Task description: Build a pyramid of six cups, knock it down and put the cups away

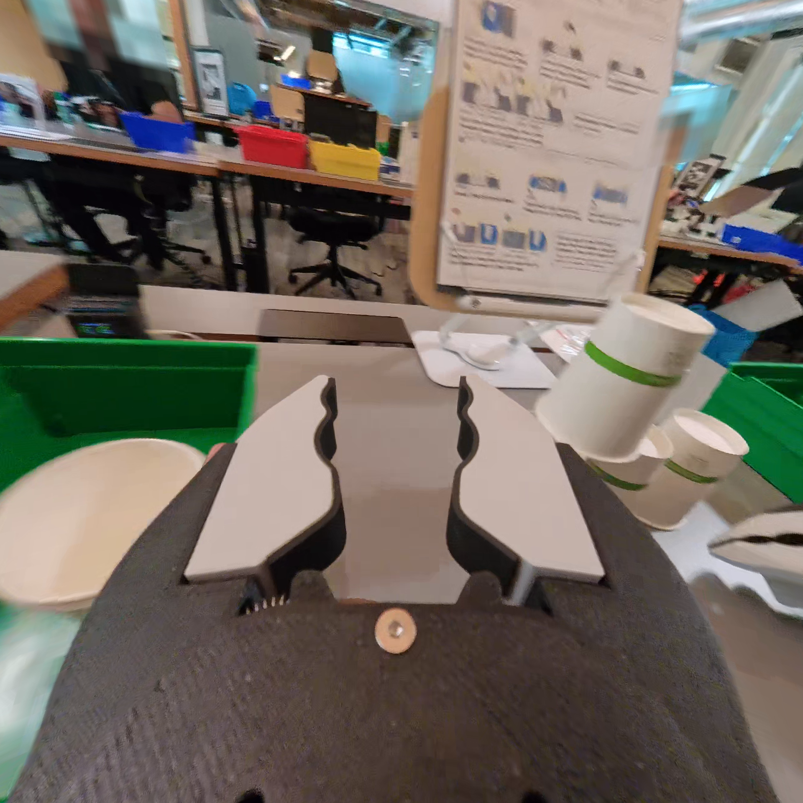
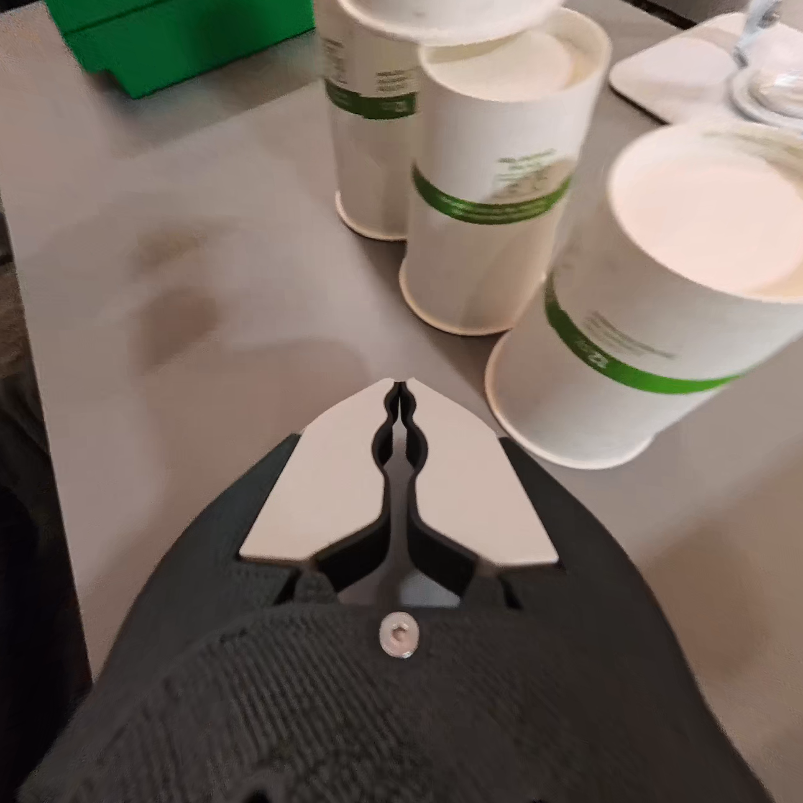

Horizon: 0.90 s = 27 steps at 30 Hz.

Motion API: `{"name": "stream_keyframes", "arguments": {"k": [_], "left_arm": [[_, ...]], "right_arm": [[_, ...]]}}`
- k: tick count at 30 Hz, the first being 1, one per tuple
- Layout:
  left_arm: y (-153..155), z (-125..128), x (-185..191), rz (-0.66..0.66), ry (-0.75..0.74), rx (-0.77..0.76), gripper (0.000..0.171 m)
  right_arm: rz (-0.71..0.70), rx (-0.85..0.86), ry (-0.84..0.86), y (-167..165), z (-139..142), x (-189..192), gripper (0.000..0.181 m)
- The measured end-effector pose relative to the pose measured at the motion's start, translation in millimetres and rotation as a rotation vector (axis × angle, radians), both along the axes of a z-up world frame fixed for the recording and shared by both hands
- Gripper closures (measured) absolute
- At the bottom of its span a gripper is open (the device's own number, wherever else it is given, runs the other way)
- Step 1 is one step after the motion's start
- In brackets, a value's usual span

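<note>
Three upturned paper cups (image 2: 486, 182) stand ahead-right of the closed, empty right gripper (image 2: 399, 383); the left gripper (image 1: 396, 382) gapes empty.

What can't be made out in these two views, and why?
- Left wrist view: the white bowl at lower left is blurred and partly behind the left tongs; whether anything is inside it can't be told.
- Left wrist view: the right tongs are cut off by the right edge.
- Right wrist view: the topmost paper cup is cut off by the top edge.
- Right wrist view: the green bin shows only a corner, its contents unseen.
</note>
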<state>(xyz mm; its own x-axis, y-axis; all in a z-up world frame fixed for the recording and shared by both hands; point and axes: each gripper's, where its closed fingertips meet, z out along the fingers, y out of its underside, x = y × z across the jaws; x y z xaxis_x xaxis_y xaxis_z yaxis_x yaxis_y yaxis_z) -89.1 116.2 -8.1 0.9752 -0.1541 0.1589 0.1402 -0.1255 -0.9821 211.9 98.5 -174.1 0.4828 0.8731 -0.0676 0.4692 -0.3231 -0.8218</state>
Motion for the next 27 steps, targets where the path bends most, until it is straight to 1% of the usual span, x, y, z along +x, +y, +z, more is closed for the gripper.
{"name": "stream_keyframes", "arguments": {"k": [1,3,5,6,8,10,12,14,16,20,22,24,27], "left_arm": [[-3.8,6.3,-20.8,0.020,0.012,-0.012,0.119],[-13.2,6.6,-61.6,0.055,0.052,-0.064,0.124],[-22.9,-7.0,-94.7,0.075,0.082,-0.137,0.126],[-27.3,-18.3,-102.2,0.046,0.099,-0.186,0.128],[-34.6,-45.2,-107.3,-0.026,0.159,-0.303,0.130],[-37.1,-65.7,-112.5,-0.035,0.307,-0.368,0.132],[-36.7,-78.0,-114.0,-0.026,0.459,-0.394,0.136],[-32.8,-81.7,-113.3,-0.012,0.544,-0.386,0.139],[-28.9,-84.3,-112.0,-0.009,0.554,-0.385,0.144],[-29.9,-97.0,-110.2,-0.040,0.570,-0.435,0.152],[-30.1,-95.7,-110.8,-0.038,0.581,-0.424,0.157],[-30.4,-93.0,-110.2,-0.042,0.561,-0.420,0.165],[-32.1,-89.7,-112.0,-0.041,0.531,-0.417,0.163]], "right_arm": [[0.025,0.007,-0.005,-4.3,-0.2,-4.6,0.181],[0.068,0.019,-0.013,-12.3,-1.0,-13.4,0.181],[0.099,0.026,-0.021,-18.1,-2.1,-20.4,0.181],[0.109,0.026,-0.024,-20.2,-2.9,-23.1,0.181],[0.123,0.020,-0.031,-23.3,-4.9,-26.8,0.181],[0.131,0.016,-0.038,-25.2,-6.5,-28.6,0.181],[0.132,0.017,-0.041,-25.7,-6.9,-28.9,0.181],[0.132,0.017,-0.037,-25.8,-6.2,-29.1,0.181],[0.131,0.015,-0.033,-25.7,-5.8,-28.9,0.181],[0.129,0.016,-0.034,-25.3,-5.8,-27.7,0.181],[0.130,0.017,-0.033,-25.4,-5.5,-28.1,0.181],[0.133,0.015,-0.033,-26.1,-5.7,-28.7,0.181],[0.137,0.017,-0.041,-26.8,-6.8,-29.2,0.181]]}}
